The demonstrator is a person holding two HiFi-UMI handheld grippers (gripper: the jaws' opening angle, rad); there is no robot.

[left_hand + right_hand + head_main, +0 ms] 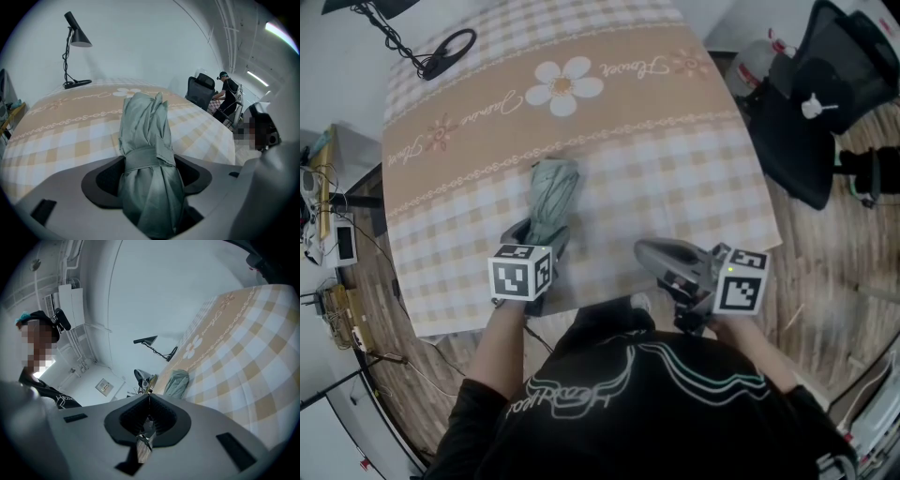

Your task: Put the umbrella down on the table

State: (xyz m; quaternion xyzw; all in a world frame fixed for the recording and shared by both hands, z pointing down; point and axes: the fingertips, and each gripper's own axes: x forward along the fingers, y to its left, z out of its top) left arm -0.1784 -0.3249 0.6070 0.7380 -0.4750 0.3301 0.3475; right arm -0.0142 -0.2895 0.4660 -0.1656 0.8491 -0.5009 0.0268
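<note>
Beige checked table (675,169), wooden floor (825,309)

In the head view, the beige-and-white checked tablecloth (675,169) has a tan band of looping cursive script running past a printed white daisy (563,85). The word just right of the daisy seems to read "Flower", while the other words along the band are too small and slanted to make out. The person's black shirt (675,422) bears pale outlined lettering, seen upside down and creased, which cannot be read.
</note>
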